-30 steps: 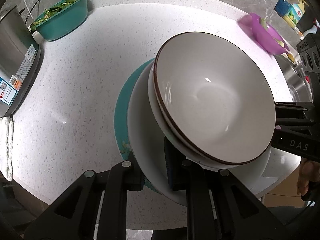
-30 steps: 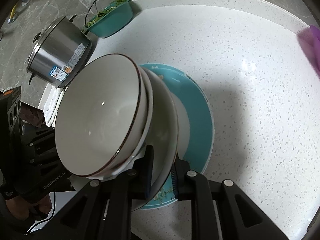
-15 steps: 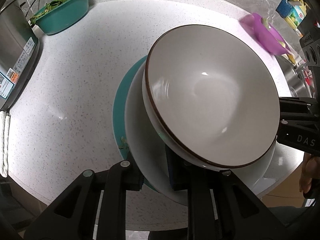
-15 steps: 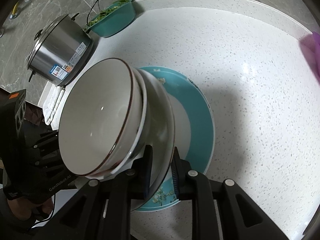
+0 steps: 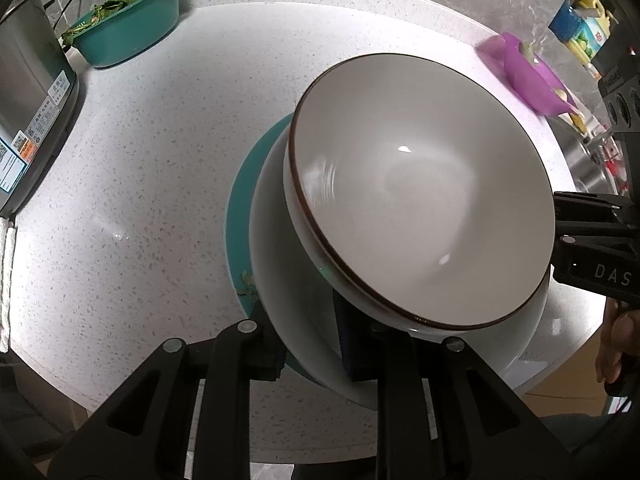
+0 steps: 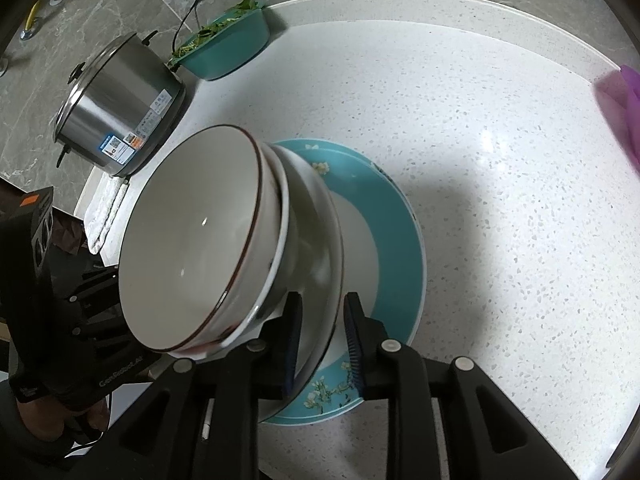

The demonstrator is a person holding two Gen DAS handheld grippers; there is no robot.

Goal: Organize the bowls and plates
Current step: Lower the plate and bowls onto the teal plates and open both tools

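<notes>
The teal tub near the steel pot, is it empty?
No, the teal tub holds green leaves that rise above its rim, and it stands on the counter behind the steel pot.

the left hand-held gripper (image 5: 310, 350) is pointing steeply down, its two black fingers straddling the rim of the white bowl (image 5: 296, 312); its jaws have just been opening slightly, and whether the pads are still pressing the rim cannot be told. the right hand-held gripper (image 6: 322, 346) is also pointing steeply down at the opposite side, its jaws having just been opening, with the same bowl's rim (image 6: 320, 320) standing between the blue pads and a gap showing on the outer side. a hand (image 6: 44, 420) is gripping the left tool's handle in the right wrist view, and fingers (image 5: 616, 344) are showing behind the right tool in the left wrist view.
</notes>
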